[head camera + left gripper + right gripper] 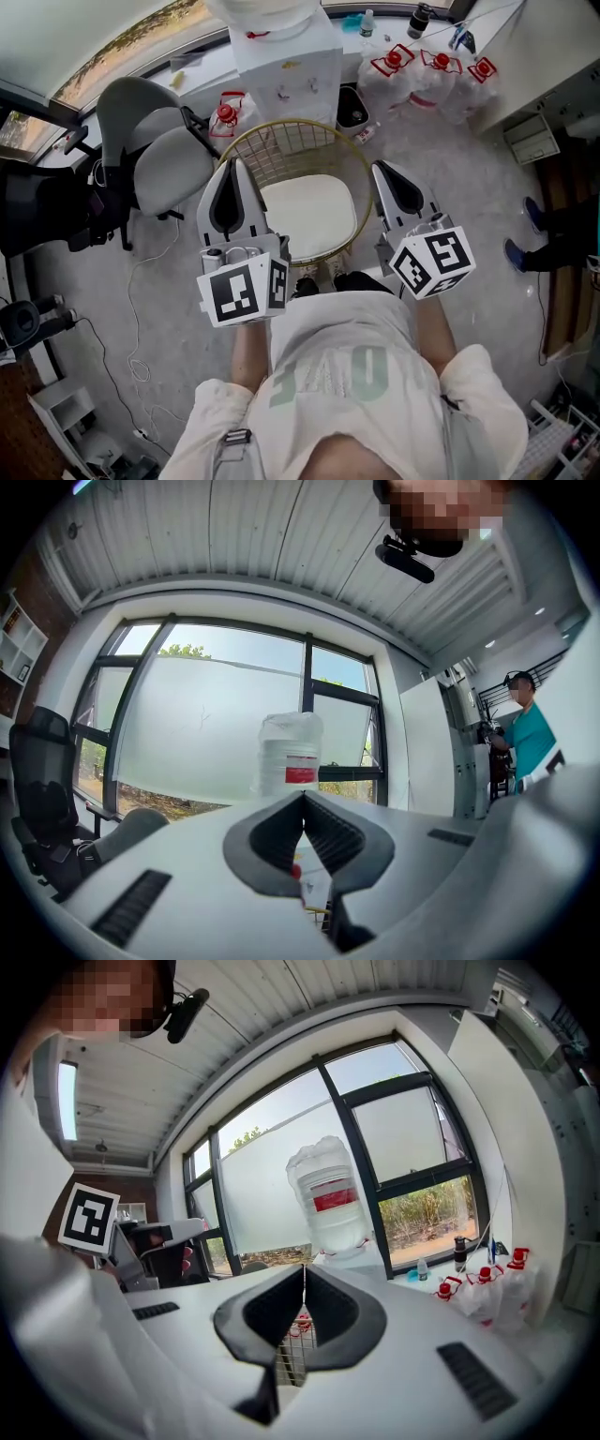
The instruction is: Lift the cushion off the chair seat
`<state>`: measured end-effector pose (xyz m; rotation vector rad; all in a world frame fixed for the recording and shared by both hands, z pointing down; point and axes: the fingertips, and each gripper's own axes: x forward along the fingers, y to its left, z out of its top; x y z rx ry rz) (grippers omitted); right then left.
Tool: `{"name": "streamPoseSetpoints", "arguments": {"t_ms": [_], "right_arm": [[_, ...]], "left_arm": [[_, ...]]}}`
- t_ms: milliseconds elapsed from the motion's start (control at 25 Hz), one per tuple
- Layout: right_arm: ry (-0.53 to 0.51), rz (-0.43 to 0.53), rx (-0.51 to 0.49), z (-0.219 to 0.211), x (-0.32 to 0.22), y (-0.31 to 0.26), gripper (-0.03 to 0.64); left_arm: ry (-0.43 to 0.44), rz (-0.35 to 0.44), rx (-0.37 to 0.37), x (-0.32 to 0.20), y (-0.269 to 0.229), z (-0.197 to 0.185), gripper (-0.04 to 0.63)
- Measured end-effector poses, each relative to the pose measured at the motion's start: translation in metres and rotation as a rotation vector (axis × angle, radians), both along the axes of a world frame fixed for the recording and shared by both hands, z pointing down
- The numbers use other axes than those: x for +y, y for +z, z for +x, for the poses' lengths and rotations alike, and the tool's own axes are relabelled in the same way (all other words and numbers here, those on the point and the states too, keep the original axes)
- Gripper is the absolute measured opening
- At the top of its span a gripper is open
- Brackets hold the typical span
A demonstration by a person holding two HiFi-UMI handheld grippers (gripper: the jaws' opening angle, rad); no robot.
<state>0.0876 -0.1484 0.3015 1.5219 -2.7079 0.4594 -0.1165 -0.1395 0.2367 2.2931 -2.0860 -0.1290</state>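
A cream cushion (307, 217) lies on the seat of a round wire chair (281, 131) in the head view, straight ahead of me. My left gripper (234, 165) hangs over the chair's left rim, level, with its jaws shut and nothing between them; in its own view the left gripper (303, 795) has its tips together. My right gripper (379, 168) is over the right rim, also shut and empty. The right gripper (304, 1267) has its tips meeting, and the chair's wire mesh (298, 1346) shows below them. Neither gripper touches the cushion.
A water dispenser (281, 56) with a big bottle (328, 1194) stands behind the chair. Packs of red-capped water bottles (427, 75) lie at the back right. A grey office chair (159, 155) is at the left, a cable (141, 309) on the floor. A person (530, 738) stands at the right.
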Motion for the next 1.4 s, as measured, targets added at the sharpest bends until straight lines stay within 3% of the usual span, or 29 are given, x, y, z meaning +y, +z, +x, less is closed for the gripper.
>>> {"name": "streamPoseSetpoints", "arguments": {"t_ms": [320,520,680,1000,1200,1400], "right_arm": [[-0.017,-0.057,0.061,-0.004,-0.002,0.052,0.024],[-0.032,-0.079,0.044,-0.007,-0.026,0.134,0.185],[0.019,-0.229,0.028,0.002,-0.025,0.236,0.263],[0.074,-0.559,0.127,0.018,0.016,0.437,0.278],[0.115,-0.695,0.167,0.027,0.039,0.498,0.286],[0.097,-0.757,0.232,0.019,0.042,0.524,0.29]], "left_arm": [[0.119,-0.057,-0.024,-0.006,0.045,0.028,0.014],[0.174,-0.166,-0.049,-0.031,0.133,0.046,0.014],[0.24,-0.268,-0.009,-0.038,0.228,0.064,0.014],[0.35,-0.411,-0.011,-0.028,0.377,0.098,0.014],[0.394,-0.467,-0.018,-0.014,0.422,0.112,0.014],[0.413,-0.498,-0.01,-0.011,0.437,0.112,0.014]]}}
